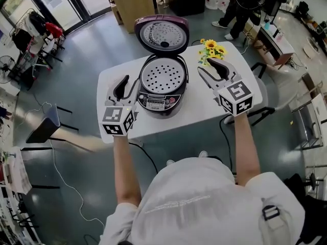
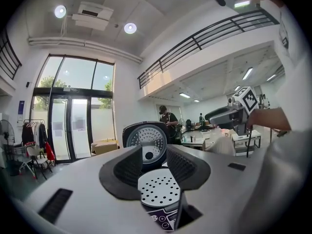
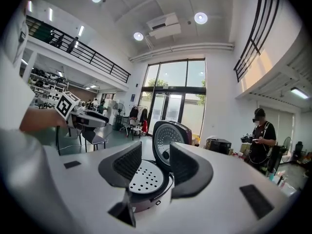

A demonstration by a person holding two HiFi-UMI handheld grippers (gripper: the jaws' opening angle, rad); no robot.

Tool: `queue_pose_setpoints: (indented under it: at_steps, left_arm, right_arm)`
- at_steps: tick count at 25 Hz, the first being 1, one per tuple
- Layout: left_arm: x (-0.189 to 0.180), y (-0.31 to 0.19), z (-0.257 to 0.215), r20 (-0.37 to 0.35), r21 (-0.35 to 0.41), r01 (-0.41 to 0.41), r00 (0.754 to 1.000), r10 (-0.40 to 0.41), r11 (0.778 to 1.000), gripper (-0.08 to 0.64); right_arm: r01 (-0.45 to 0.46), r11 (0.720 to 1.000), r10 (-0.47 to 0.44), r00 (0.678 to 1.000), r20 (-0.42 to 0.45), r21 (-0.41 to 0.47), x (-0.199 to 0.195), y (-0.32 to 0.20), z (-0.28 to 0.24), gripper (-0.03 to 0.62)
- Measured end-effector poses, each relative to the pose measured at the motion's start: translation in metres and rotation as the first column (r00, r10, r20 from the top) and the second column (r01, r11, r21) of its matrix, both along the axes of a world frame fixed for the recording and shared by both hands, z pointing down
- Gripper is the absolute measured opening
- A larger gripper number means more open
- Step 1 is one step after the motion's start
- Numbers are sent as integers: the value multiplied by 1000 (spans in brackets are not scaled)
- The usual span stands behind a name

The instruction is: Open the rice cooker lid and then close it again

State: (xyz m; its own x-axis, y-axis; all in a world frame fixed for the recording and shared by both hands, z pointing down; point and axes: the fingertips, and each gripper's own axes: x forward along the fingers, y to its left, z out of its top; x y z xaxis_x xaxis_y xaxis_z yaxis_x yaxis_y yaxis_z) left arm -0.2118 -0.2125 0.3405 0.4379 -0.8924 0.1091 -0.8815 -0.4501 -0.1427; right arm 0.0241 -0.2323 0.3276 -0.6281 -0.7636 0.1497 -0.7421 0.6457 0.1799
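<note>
Rice cooker (image 1: pixel 162 88) in the middle of white table (image 1: pixel 204 114), between the two grippers. Control panel (image 1: pixel 156 103) toward the person, hinge on the far side. Long axis front-to-back, running away from the person. Lid (image 1: pixel 162 34) open, standing up off the far hinge and tipped back, perforated inner face toward the person. Perforated tray (image 1: pixel 162 75) exposed in the pot mouth. Yellow flowers (image 1: pixel 212 49) at the table's far right, just past the right gripper's tips in the head view.

Left gripper (image 1: pixel 121 87) left of the cooker, near it but apart, held above the table, pointing away from the person at about level. Fingers spread, pinching nothing; cooker visible through the gap, well beyond them.

Right gripper (image 1: pixel 218 68) right of the cooker, also apart from it, angled a little inward. Fingers apart, nothing gripped.

Both forearms stretched forward, marker cubes facing up. Another person (image 1: pixel 245 1) standing beyond the table, far right.
</note>
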Motion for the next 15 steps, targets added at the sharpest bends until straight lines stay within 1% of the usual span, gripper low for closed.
queue_pose_setpoints:
  at_steps: [4, 8, 12, 15]
  left_arm:
    - [-3, 5, 13, 2, -28, -42, 999, 42, 999, 166]
    - [-7, 10, 27, 27, -62, -91, 995, 93, 994, 164]
    - [-15, 13, 35, 16, -86, -101, 995, 103, 991, 166]
    - [-23, 11, 40, 2, -99, -88, 996, 88, 991, 164]
  right_arm:
    - [-24, 999, 25, 999, 32, -37, -6, 5, 9, 193]
    - [-51, 997, 51, 999, 9, -57, -16, 14, 21, 193]
    - [-64, 996, 64, 998, -6, -67, -21, 19, 25, 194]
    - [-66, 996, 65, 998, -11, -58, -23, 10, 19, 195]
